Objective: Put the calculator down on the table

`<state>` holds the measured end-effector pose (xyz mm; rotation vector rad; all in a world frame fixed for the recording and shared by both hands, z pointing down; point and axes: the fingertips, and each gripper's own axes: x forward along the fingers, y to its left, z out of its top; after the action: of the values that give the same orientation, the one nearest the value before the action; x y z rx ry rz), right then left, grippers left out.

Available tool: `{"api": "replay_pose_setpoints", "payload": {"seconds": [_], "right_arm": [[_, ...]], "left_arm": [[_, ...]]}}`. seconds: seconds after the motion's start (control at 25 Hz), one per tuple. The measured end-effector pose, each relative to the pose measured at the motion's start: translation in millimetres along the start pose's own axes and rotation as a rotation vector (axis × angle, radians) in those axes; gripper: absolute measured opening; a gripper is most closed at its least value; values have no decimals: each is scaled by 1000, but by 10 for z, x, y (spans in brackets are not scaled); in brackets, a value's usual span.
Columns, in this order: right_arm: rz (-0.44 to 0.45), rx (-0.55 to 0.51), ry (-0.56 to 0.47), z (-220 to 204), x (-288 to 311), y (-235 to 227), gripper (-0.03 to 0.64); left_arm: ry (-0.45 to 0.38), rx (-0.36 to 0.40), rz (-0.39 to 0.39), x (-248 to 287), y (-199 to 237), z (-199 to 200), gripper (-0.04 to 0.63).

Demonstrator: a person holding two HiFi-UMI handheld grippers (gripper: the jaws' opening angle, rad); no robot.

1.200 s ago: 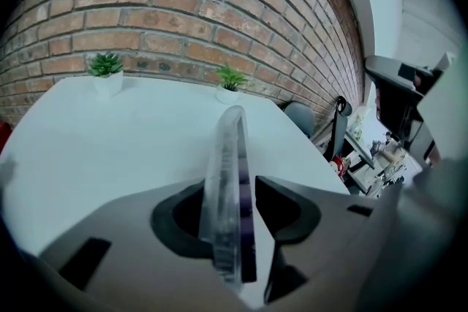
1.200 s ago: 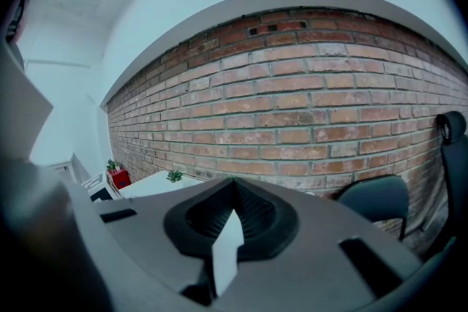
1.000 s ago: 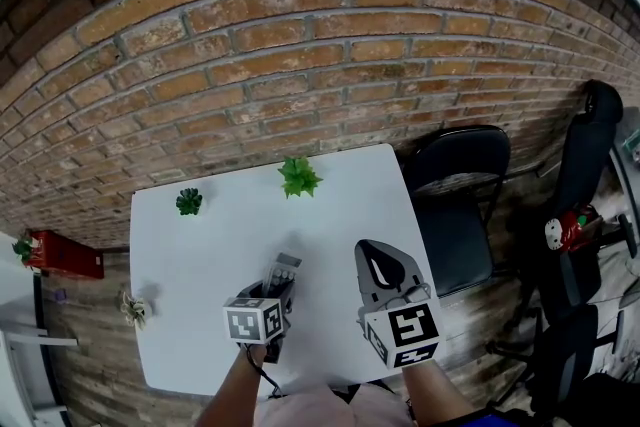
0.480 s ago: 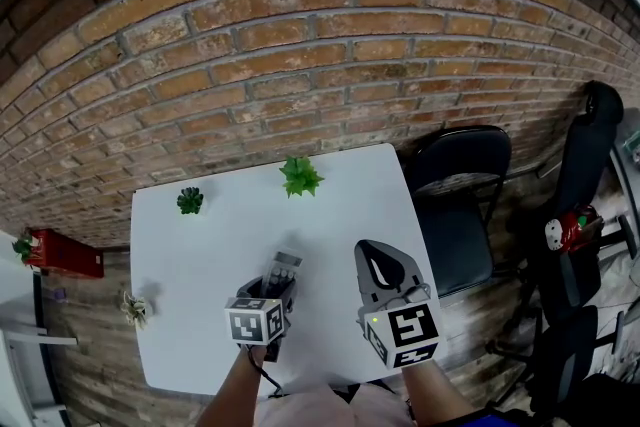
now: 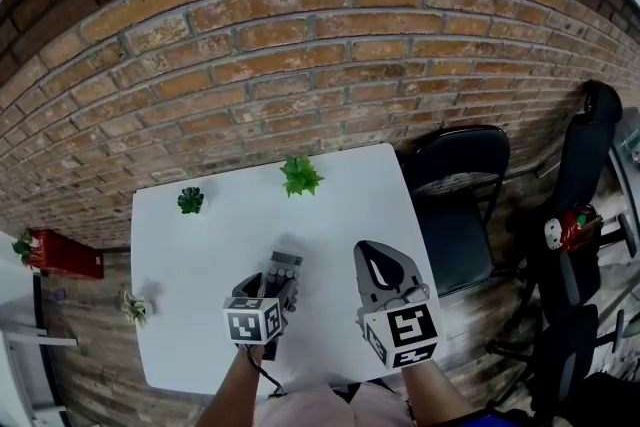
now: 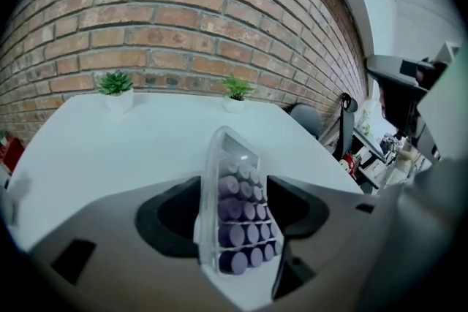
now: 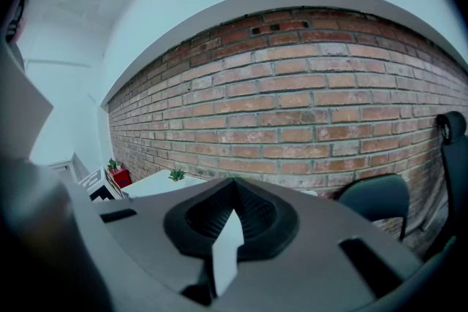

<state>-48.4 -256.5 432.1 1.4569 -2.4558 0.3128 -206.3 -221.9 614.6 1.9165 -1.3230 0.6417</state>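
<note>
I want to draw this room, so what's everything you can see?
table: one, white, before the brick wall
calculator: one, clear with purple keys, on the table
plants: two, green, table's far edge
chair: one, black, right of the table
box: one, red, left of the table
left gripper: one, grey, open; jaws just been opening, calculator between them
right gripper: one, grey, shut, empty, beside the left

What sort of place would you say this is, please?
Probably an office or studio workspace: a white table against a brick wall, black office chairs beside it, small potted plants on the table.
</note>
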Motion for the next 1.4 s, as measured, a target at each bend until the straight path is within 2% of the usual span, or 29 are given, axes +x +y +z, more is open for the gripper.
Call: {"api": "replay_pose_setpoints", "payload": {"seconds": [0.52,0.72,0.84,1.0,1.16,1.24,1.28,1.4], "right_arm": [[6,-8,-3,9,-55,84,2],[22,-17,-13,34,-98,156,2],[38,-28,-28,86,-130,213,2],[60,-44,-49,171,-176,297,2],[91,-64,-93,323,-251,403,2],[105,-76,-122,442,-285,460,2],[111,-81,-136,502,-299,484,2],[125,-100,-175,667,-333,540,2]], "left_arm": [[-46,1,21,-84,63,15,281],[-119,-55,3,-254,8,140,281],[-211,-60,-1,-460,-71,356,280],[-387,-39,-12,-894,-271,778,249],[-544,42,41,-1388,-454,1110,151],[-618,81,100,-1644,-486,1246,46],[-652,97,124,-1765,-501,1314,25],[-740,128,160,-2075,-564,1515,20]]}}
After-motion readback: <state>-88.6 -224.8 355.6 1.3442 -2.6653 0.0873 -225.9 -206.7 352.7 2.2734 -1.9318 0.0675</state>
